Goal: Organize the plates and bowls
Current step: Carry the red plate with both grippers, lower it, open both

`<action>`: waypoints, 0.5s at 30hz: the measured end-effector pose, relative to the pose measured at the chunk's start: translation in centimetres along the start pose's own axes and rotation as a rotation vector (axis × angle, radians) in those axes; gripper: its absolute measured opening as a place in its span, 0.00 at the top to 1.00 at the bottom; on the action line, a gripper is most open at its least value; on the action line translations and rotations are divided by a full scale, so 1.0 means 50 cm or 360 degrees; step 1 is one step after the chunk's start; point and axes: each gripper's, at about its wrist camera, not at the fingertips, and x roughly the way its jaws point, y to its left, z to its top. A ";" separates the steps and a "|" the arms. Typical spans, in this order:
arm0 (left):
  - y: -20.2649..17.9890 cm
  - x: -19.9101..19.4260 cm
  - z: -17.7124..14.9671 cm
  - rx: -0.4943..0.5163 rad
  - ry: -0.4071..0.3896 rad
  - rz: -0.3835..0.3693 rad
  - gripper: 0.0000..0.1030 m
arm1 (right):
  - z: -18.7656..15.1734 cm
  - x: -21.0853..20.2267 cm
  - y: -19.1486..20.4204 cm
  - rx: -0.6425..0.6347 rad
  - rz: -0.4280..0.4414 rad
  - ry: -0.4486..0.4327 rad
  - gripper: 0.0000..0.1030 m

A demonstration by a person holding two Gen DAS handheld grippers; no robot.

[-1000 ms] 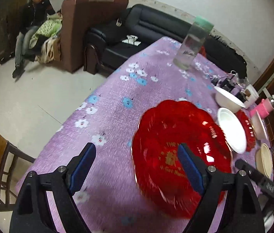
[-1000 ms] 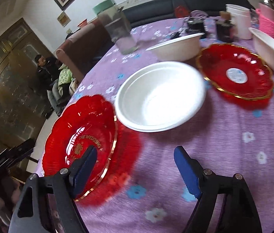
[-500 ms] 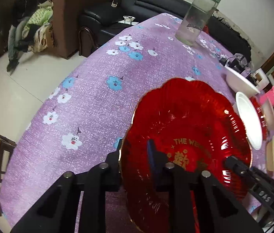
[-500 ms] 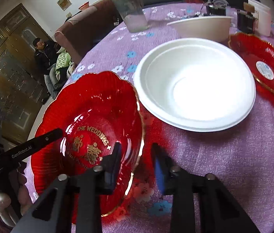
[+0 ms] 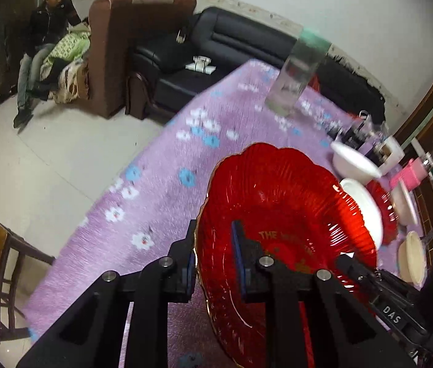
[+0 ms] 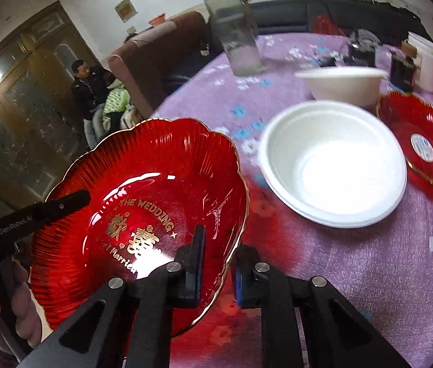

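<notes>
In the left wrist view, the left gripper point(image 5: 215, 254) was clamped on the near left rim of the red plate point(image 5: 284, 214), one finger under the gold edge and the other inside the dish, jaws nearly together. The plate rose ahead of the fingers, tilted, over the purple flowered tablecloth point(image 5: 161, 165). Beyond its far right edge lay a white bowl point(image 5: 363, 208), a second white bowl point(image 5: 351, 161) and another red plate point(image 5: 385, 211) behind them. A clear jar point(image 5: 296, 76) with a green lid stood far ahead.

In the right wrist view, the right gripper point(image 6: 218, 263) pinched the same red plate point(image 6: 155, 184) at its right rim, one finger inside over the gold lettering, the other outside, jaws almost closed. The left gripper point(image 6: 47, 211) reached in over the plate's left rim. Ahead and right of the fingers the white bowl point(image 6: 333, 165) sat on the cloth, with the second white bowl point(image 6: 342, 84) behind it and the other red plate point(image 6: 422, 144) further right.
</notes>
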 end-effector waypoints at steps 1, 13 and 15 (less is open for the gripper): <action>-0.002 -0.013 0.007 0.0006 -0.0023 0.0004 0.81 | 0.008 -0.009 0.010 -0.0017 0.0012 -0.0021 0.84; 0.011 -0.040 0.050 0.0024 -0.0117 0.0080 0.81 | 0.040 -0.046 0.084 -0.0188 -0.0029 -0.0149 0.84; 0.028 -0.010 0.038 -0.0006 -0.0065 0.0084 0.81 | 0.035 -0.031 0.081 -0.0185 -0.0045 -0.0123 0.84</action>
